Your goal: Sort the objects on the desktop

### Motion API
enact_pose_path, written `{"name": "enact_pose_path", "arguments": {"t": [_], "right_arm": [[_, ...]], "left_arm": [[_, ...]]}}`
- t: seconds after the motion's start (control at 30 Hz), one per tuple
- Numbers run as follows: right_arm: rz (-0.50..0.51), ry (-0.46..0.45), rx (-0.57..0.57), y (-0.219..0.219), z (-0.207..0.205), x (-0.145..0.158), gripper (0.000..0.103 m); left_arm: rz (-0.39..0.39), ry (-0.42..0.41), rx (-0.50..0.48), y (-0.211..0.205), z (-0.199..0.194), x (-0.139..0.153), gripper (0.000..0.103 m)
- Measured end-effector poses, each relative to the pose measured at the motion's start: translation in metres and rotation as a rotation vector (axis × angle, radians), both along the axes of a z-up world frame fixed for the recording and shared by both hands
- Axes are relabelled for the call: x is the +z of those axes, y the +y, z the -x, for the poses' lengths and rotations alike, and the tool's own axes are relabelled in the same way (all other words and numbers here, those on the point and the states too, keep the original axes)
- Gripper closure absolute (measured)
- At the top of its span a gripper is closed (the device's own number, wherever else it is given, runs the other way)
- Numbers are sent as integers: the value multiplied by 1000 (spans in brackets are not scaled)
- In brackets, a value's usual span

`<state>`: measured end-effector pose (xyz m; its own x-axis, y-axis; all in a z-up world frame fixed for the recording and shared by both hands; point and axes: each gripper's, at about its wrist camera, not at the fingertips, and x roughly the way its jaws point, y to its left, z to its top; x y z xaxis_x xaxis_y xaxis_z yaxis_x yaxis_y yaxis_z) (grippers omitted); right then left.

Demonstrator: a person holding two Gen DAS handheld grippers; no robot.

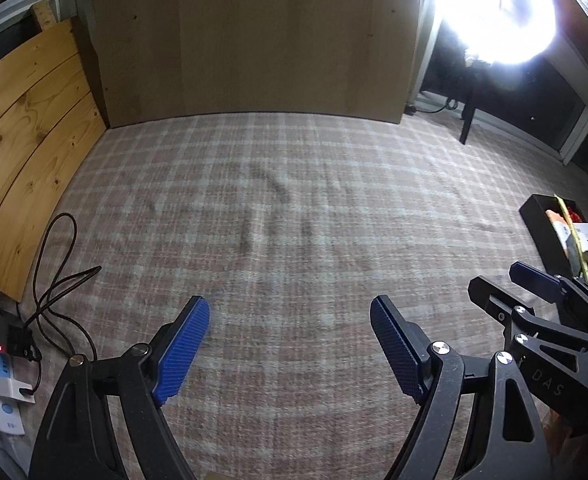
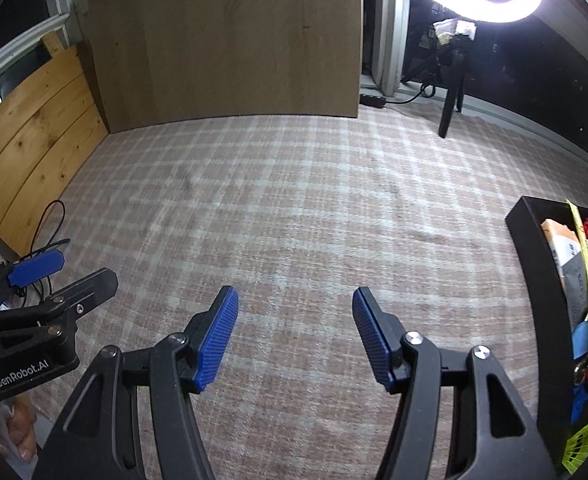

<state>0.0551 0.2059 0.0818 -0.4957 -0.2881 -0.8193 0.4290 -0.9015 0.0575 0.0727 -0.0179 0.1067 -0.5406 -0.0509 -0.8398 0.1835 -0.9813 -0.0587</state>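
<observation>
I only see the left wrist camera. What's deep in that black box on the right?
Observer: At the near end of the box lies a green piece that your view cuts off.
Operator: Is my right claw holding something?
Observer: No. The right claw is open, with only cloth showing between its pads.
Operator: What's that bright blob up top?
Observer: A ring light, a glowing hoop with a hollow middle.
</observation>
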Motion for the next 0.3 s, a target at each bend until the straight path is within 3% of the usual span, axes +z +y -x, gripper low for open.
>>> {"name": "enact_pose_path", "arguments": {"t": [0.3], "right_arm": [[-11, -25, 1, -13, 6, -27, 40]], "left_arm": [[25, -24, 34, -16, 7, -22, 21]]}}
